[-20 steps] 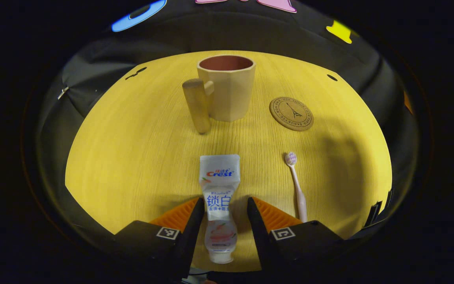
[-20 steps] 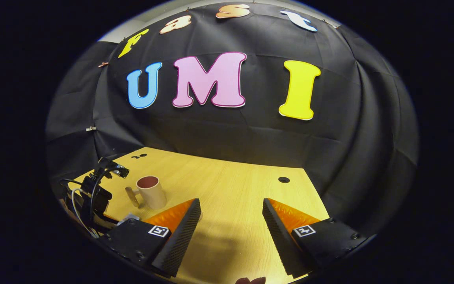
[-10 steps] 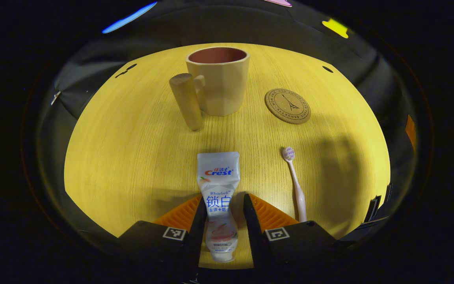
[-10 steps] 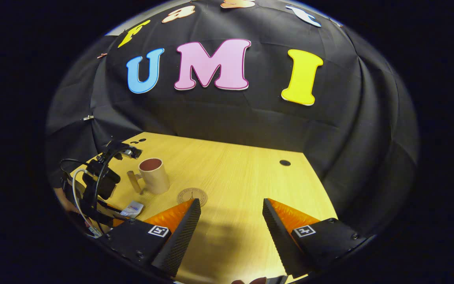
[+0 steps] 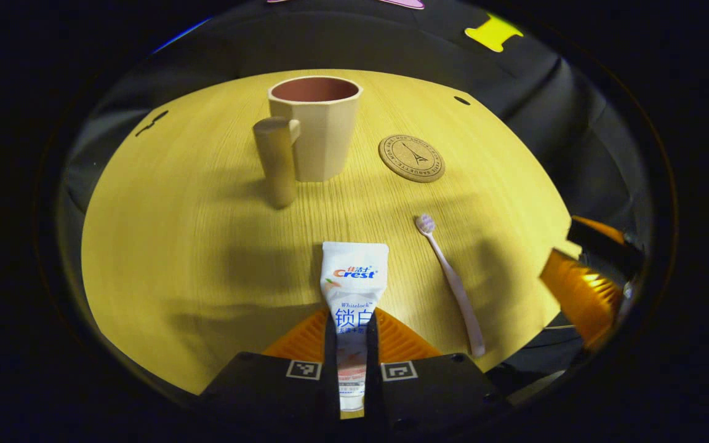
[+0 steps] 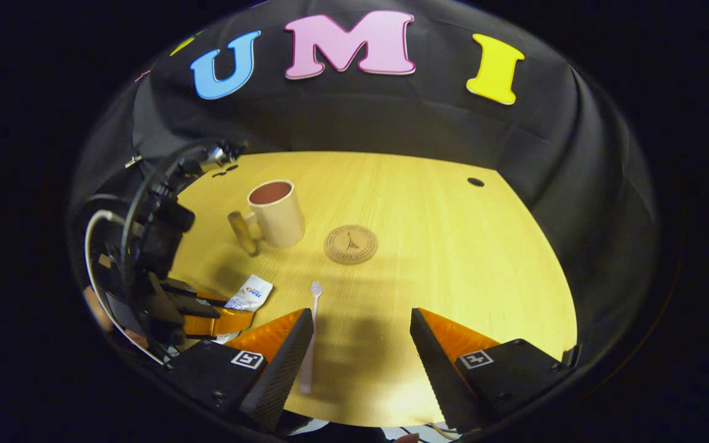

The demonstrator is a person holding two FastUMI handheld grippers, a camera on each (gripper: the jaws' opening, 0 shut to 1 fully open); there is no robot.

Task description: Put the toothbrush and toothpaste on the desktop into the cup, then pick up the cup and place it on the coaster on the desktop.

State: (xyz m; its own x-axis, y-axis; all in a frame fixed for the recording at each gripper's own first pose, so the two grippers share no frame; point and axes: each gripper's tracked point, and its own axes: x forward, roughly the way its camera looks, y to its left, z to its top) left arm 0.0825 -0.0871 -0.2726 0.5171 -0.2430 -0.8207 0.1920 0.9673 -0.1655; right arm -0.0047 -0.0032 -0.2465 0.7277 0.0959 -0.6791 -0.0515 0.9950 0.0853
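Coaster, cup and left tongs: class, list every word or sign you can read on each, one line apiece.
Coaster: a ring of letters around a tower drawing, too small to read.
Cup: no text or sign.
Left tongs: a square coded marker on each side, no words.

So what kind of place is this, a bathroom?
Probably not: it looks like a staged recording booth. A black cloth wall backs a wooden desk laid with a cup, toothpaste and toothbrush.
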